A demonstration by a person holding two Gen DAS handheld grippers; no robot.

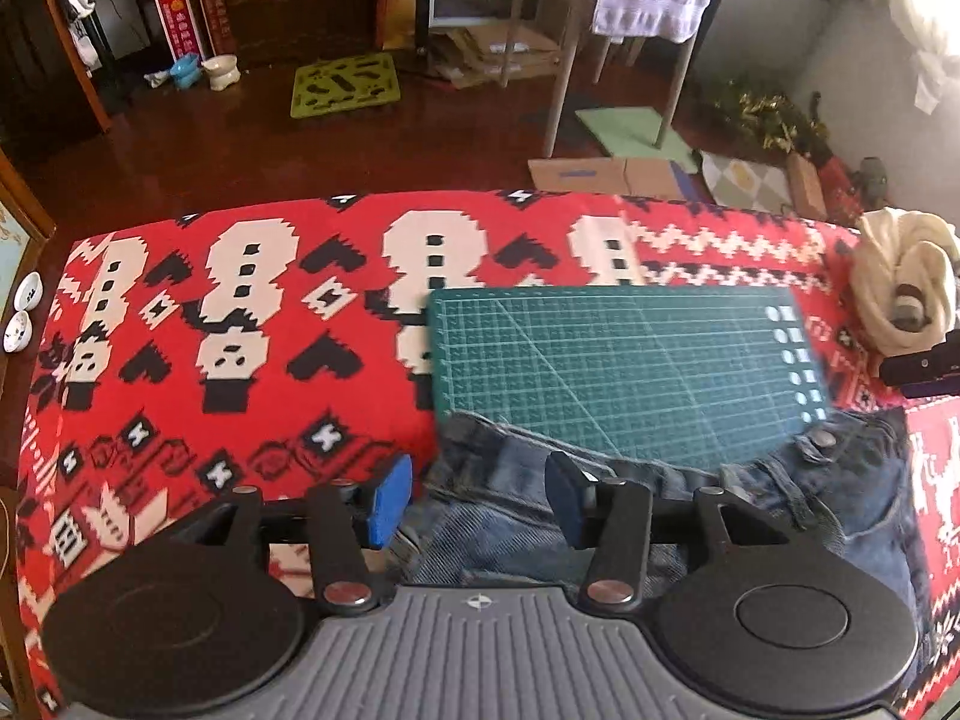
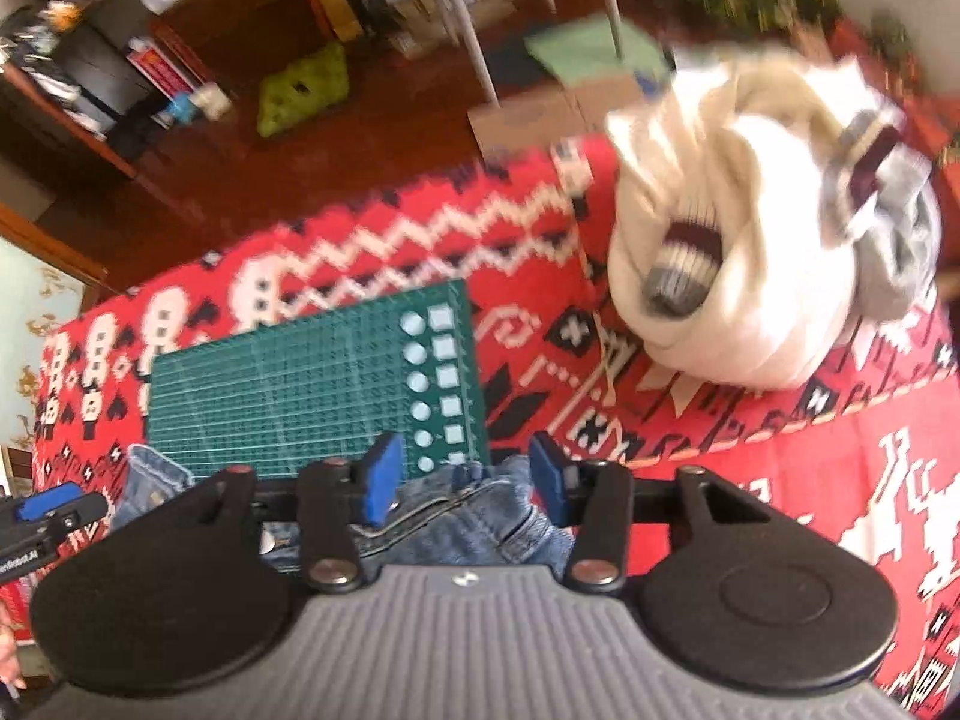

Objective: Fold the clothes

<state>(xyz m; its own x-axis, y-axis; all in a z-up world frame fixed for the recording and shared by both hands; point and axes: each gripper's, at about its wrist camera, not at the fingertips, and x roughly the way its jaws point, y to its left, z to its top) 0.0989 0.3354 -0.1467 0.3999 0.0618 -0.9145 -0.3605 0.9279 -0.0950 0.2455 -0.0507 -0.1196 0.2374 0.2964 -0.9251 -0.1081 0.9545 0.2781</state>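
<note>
Far left, beyond the table edge: two small white bowls (image 1: 21, 312), glazed, round, contents not legible. On the dark wooden floor behind: a blue dish (image 1: 185, 69) and a cream dish (image 1: 221, 71), then a lime-green perforated mat (image 1: 345, 84), then flattened cardboard (image 1: 606, 175).

Covering the table: a woven red cloth (image 1: 180, 396), blocky white and black pixel-like motifs, soft and flat.

Left gripper (image 1: 477, 501): black arms, blue rubbery fingertips (image 1: 391, 501), spread apart, nothing pinched, hanging over the waistband's left end.

Centre: a green cutting mat (image 1: 624, 360), stiff, rectangular, printed with a pale grid and a column of circles and squares along its right edge. Overlapping its near edge: jeans (image 1: 780, 498), faded blue denim, coarse twill, thick seams, a metal button at the waistband, lying flat and open toward the mat.

Right gripper (image 2: 463, 483): same build, jaws apart, denim folds below and between the pads (image 2: 384, 483) but not pressed.

Far right: a bundled cream garment (image 2: 738, 276), soft and ribbed, with striped grey-maroon cuffs, heaped on the cloth, well apart from the jeans.
</note>
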